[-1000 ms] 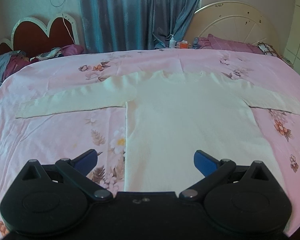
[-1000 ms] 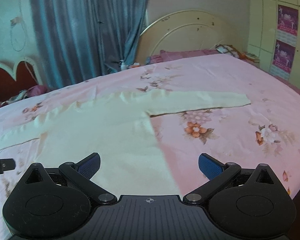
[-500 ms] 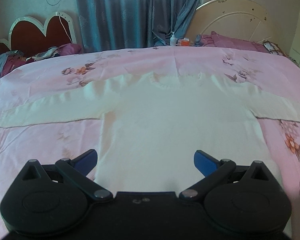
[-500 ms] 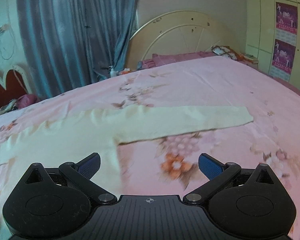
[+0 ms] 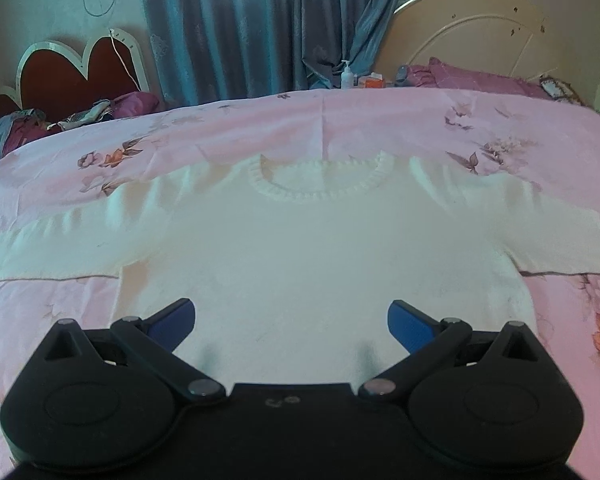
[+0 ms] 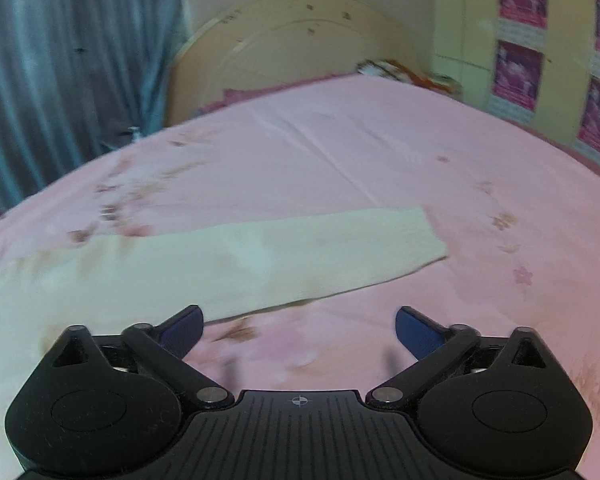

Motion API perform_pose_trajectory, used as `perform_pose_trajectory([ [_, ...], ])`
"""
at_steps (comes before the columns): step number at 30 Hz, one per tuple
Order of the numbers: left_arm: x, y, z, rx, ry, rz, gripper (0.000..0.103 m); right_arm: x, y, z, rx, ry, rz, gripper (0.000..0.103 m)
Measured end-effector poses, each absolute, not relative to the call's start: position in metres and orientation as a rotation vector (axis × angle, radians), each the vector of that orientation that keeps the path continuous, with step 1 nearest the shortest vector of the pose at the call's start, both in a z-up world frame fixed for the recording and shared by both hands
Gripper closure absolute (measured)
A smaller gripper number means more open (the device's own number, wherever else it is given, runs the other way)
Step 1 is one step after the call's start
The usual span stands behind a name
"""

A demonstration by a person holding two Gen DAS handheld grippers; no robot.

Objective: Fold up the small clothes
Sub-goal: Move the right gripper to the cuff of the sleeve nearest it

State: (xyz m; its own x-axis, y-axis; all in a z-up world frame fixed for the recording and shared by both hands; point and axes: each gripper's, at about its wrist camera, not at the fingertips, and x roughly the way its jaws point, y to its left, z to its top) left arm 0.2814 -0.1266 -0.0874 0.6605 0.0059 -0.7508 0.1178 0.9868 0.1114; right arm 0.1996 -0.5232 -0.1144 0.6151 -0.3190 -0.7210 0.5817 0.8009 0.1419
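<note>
A cream knit sweater (image 5: pixel 312 248) lies flat on the pink floral bedspread (image 5: pixel 380 120), front up, ribbed collar (image 5: pixel 320 188) at the far side, both sleeves spread out sideways. My left gripper (image 5: pixel 291 320) is open and empty, hovering low over the sweater's body. In the right wrist view, the sweater's right sleeve (image 6: pixel 260 264) stretches across the bed, its cuff (image 6: pixel 424 236) at the right. My right gripper (image 6: pixel 299 330) is open and empty, just in front of the sleeve's near edge, over bare bedspread (image 6: pixel 380 152).
A cream headboard (image 5: pixel 472 36) with purple pillows (image 5: pixel 476 78) stands at the back right. A red heart-shaped headboard (image 5: pixel 76 76) and piled clothes are at the back left. A pump bottle (image 5: pixel 347 76) stands before blue curtains (image 5: pixel 260 24). A cupboard with pink posters (image 6: pixel 520 36) is at the right.
My left gripper moved forward and right, now centred over the sweater's body, closer to the collar. My right gripper moved right and forward along the right sleeve toward its cuff. Both stayed open.
</note>
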Motion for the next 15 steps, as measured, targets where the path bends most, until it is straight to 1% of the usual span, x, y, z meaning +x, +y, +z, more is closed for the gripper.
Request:
perform_pose_trajectory([
  [4, 0.289, -0.135, -0.094, 0.172, 0.857, -0.053, 0.001, 0.203, -0.562, -0.134, 0.489, 0.761, -0.588, 0.034],
  [7, 0.296, -0.139, -0.097, 0.178, 0.869, -0.045, 0.002, 0.205, -0.580, -0.144, 0.522, 0.766, -0.611, 0.034],
  [12, 0.304, -0.141, -0.101, 0.205, 0.892, -0.041, 0.002, 0.212, -0.589, -0.146, 0.520, 0.721, -0.643, 0.035],
  [13, 0.305, -0.139, -0.101, 0.202, 0.896, -0.036, 0.002, 0.215, -0.590, -0.147, 0.524, 0.713, -0.651, 0.040],
  [15, 0.306, -0.138, -0.102, 0.195, 0.903, -0.038, 0.003, 0.218, -0.595, -0.148, 0.529, 0.698, -0.668, 0.063],
])
